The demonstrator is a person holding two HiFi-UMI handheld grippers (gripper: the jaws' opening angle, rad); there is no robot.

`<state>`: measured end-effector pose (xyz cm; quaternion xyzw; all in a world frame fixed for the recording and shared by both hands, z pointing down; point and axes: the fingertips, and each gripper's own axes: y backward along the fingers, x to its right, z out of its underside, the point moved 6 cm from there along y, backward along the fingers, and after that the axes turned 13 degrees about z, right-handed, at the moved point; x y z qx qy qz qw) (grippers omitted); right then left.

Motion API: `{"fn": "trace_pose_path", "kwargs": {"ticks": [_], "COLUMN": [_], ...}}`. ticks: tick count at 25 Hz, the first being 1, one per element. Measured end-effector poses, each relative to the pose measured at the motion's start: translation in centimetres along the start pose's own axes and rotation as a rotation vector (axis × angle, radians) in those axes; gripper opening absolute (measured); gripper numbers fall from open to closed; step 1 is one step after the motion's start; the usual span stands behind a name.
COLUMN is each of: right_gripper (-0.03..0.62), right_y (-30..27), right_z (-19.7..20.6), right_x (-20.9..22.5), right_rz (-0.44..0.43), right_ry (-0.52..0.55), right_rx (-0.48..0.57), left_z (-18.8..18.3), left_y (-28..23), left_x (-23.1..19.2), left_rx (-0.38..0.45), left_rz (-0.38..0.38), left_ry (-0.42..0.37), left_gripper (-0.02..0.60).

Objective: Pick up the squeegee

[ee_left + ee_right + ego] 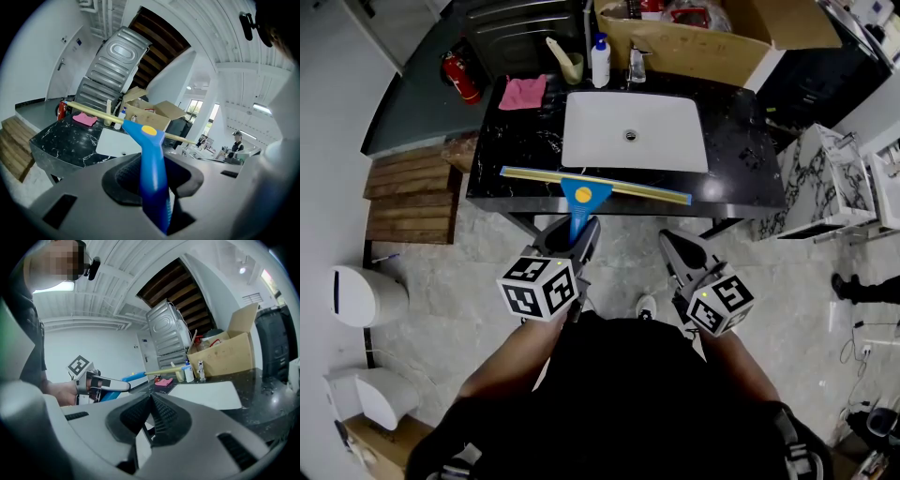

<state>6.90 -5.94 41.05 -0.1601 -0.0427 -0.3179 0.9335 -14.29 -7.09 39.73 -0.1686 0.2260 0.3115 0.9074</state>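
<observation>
- Blue against black at the counter's front edge: clamps the left gripper (579,228) on the handle of the squeegee (584,195), jaws pressed to either side of the grip.
- Holds the long yellow blade level and crosswise, parallel to the front edge of the counter (534,159) and just ahead of the sink (600,131); looks lifted clear of the marble, though cannot rule out a light touch.
- Takes it by the handle end, probably to carry the wide blade balanced on both sides.
- Holds the right gripper (672,242) off to one side, jaws together on nothing and well apart from the blade; likely not needed for a one-handed lift.
- Shows the sink bare but for its drain.
- Shows a cardboard box (694,52) at the back right corner, flaps up, with red and clear-wrapped things inside, too jumbled to name.
- Shows a beige cup (572,67) at the back edge with a pale tool leaning out, near a white bottle (600,61); pink cloth (523,92) toward the back left corner.
</observation>
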Motion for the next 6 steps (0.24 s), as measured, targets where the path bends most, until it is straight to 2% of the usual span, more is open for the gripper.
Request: {"fn": "trace_pose_path", "kwargs": {"ticks": [6], "right_gripper": [0.008], "right_y": [-0.18], "right_z": [0.02], "right_x": [-0.11], "right_rz": [-0.004], "right_ry": [0.006], "right_rx": [-0.003], "left_z": [-0.04], "left_y": [-0.10], "left_x": [-0.05], "left_rx": [-0.001], "left_rz": [0.004], "left_ry": [-0.003], "left_gripper": [0.135]}}
